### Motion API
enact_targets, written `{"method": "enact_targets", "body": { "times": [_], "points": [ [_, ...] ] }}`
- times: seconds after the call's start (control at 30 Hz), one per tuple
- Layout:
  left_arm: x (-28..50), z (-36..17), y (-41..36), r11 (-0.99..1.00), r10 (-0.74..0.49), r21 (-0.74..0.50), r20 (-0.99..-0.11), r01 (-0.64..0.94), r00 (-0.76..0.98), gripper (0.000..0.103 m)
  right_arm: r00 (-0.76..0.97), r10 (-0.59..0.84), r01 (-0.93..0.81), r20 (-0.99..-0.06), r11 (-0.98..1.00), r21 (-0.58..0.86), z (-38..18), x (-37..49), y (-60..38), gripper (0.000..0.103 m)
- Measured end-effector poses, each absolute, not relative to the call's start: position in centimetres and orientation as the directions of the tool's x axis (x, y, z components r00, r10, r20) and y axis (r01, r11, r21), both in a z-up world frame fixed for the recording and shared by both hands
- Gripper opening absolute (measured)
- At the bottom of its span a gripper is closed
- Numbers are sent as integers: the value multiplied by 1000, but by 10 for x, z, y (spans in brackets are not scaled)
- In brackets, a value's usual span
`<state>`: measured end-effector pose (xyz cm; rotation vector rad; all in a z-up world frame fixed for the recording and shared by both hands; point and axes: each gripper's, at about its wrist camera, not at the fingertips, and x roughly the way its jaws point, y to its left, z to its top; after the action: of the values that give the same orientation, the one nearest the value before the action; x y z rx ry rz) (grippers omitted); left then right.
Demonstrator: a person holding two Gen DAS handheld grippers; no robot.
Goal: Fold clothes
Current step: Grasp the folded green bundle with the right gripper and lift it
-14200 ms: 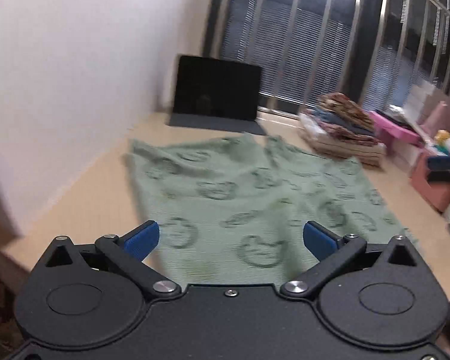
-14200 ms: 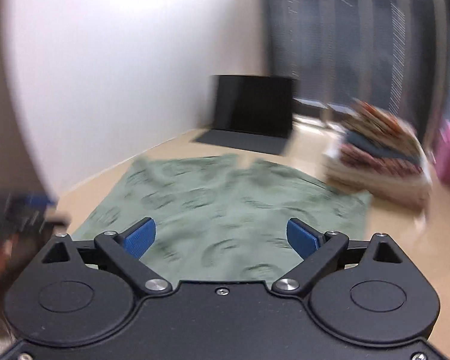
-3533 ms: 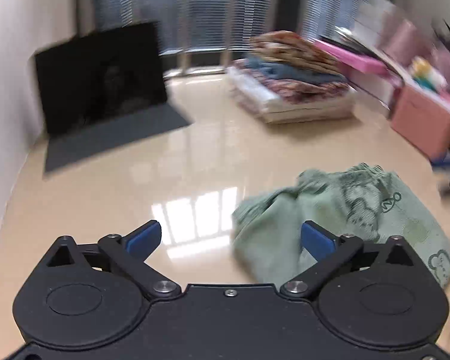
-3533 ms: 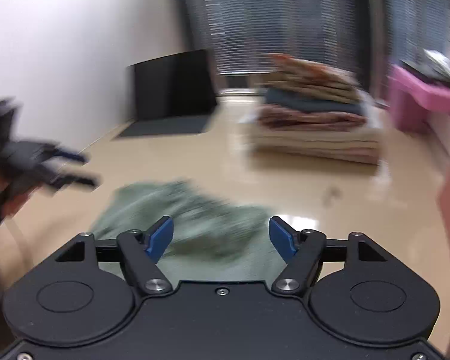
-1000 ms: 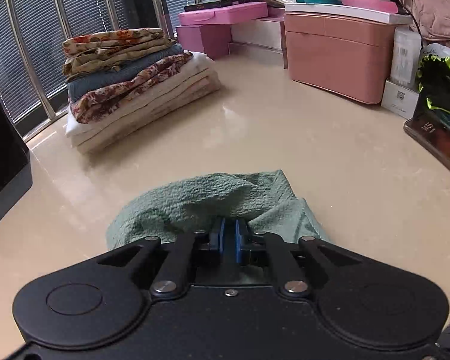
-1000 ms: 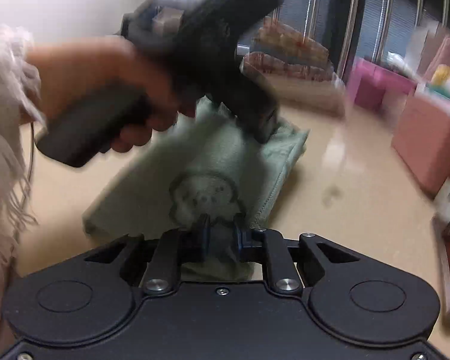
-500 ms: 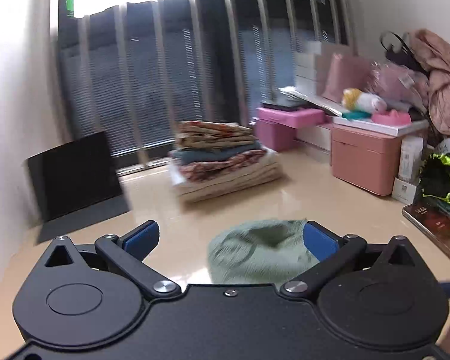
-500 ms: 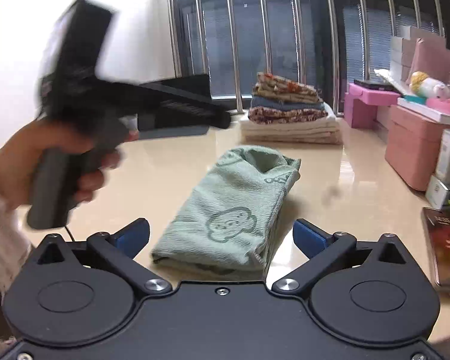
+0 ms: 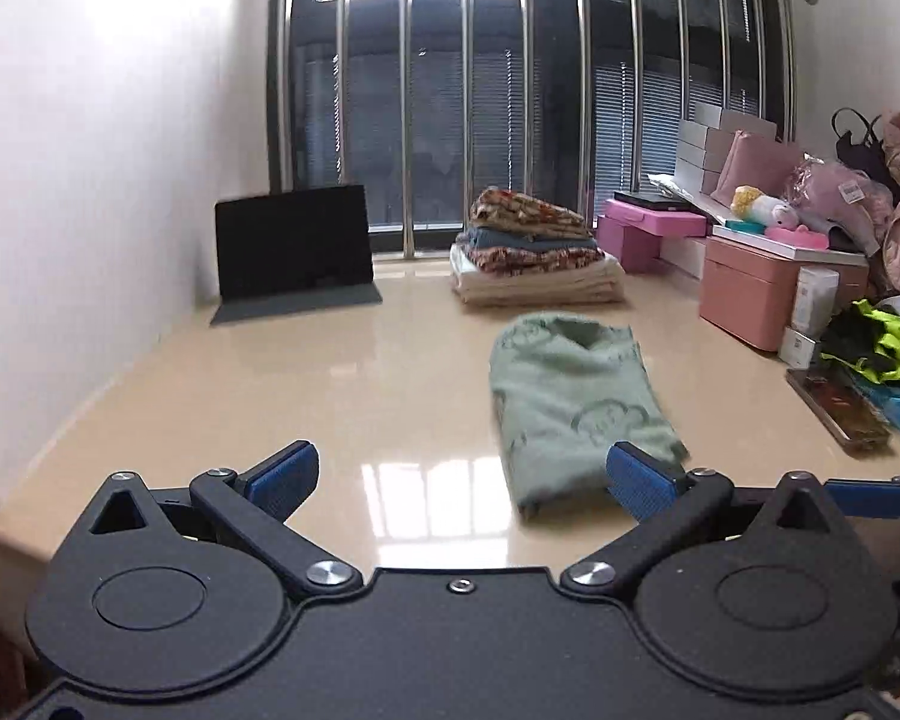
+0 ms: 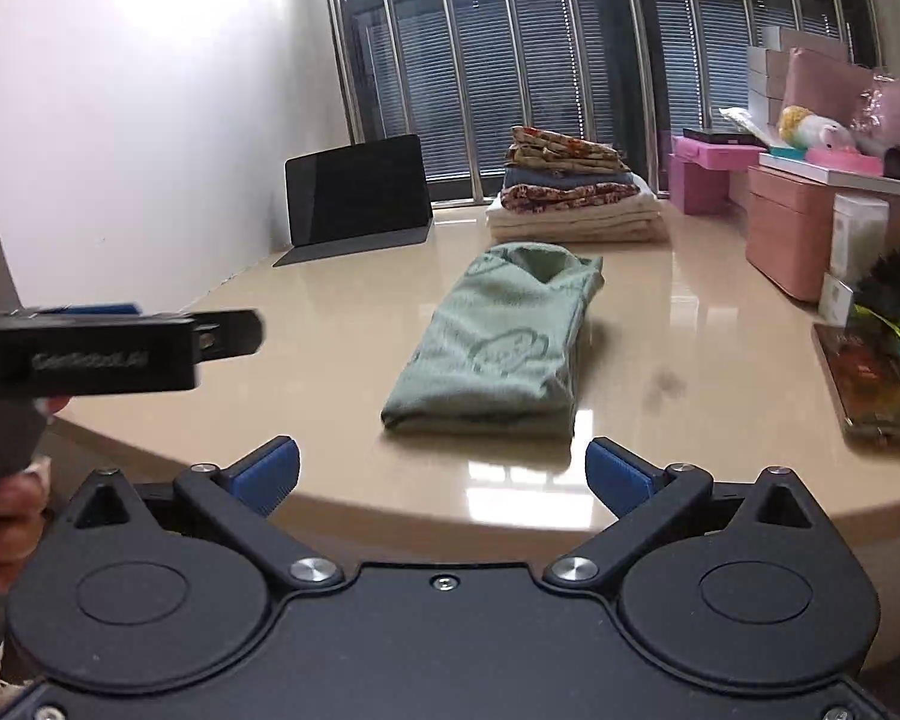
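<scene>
Each gripper, left (image 9: 462, 483) and right (image 10: 442, 474), is built of matte black plastic: two round discs, triangular cut-outs, silver screws and blue ribbed pads (image 9: 285, 476). At the right view's left edge, pale lettering is seen on the left gripper's black body, gripped by bare skin (image 10: 6, 516).

Tablet (image 9: 293, 242) by wall — pink boxes (image 9: 761, 291) right, phone (image 10: 867, 382) near edge.

green towel (image 10: 498, 348) | folded, bear print | flat on table (image 10: 690, 360)
</scene>
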<state>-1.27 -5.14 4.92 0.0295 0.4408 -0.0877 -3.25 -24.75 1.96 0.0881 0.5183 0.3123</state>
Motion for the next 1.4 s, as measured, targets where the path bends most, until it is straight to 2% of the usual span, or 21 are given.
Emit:
{"method": "enact_targets", "body": {
  "times": [0.3,0.43,0.5,0.57,0.7,0.8,0.83,0.93,1.0,1.03,1.13,1.27,1.4],
  "points": [
    [-64,30,-45,998,-53,-52,-533,29,845,103,823,300,-239,-482,953,185,9,-82,-253,103],
    [-49,33,-39,1000,-21,-29,-504,7,864,103,837,295,-231,-462,954,190,10,-78,-257,103],
    [-27,37,-36,1000,-23,-13,-488,19,873,103,850,301,-230,-432,950,210,17,-60,-266,103],
    [15,40,-38,997,-67,-9,-517,73,854,103,857,315,-237,-408,944,231,26,-33,-275,103],
    [135,29,-44,985,-172,-98,-632,142,755,101,794,366,-252,-486,925,285,38,78,-284,99],
    [215,3,-54,983,-182,-145,-702,112,689,84,707,380,-177,-597,912,371,14,170,-293,89],
    [231,-5,-56,982,-183,-160,-713,97,677,77,673,383,-146,-633,907,394,2,199,-296,83],
    [269,-24,-59,961,-256,-262,-722,89,643,68,657,408,-111,-633,884,454,-21,239,-304,69],
    [282,-28,-61,948,-296,-298,-693,114,657,53,643,447,-126,-622,863,489,-20,258,-297,37],
    [288,-29,-61,939,-321,-318,-687,127,652,28,640,465,-144,-611,854,500,-16,268,-290,16],
    [309,-18,-47,914,-369,-383,-649,133,665,12,630,520,-196,-576,825,531,-5,301,-268,9],
    [354,23,-11,902,-376,-405,-564,150,735,11,612,590,-264,-526,780,568,10,344,-239,8],
    [422,59,24,941,-273,-319,-530,109,803,11,632,592,-334,-500,790,513,39,414,-186,8]
  ]
}}
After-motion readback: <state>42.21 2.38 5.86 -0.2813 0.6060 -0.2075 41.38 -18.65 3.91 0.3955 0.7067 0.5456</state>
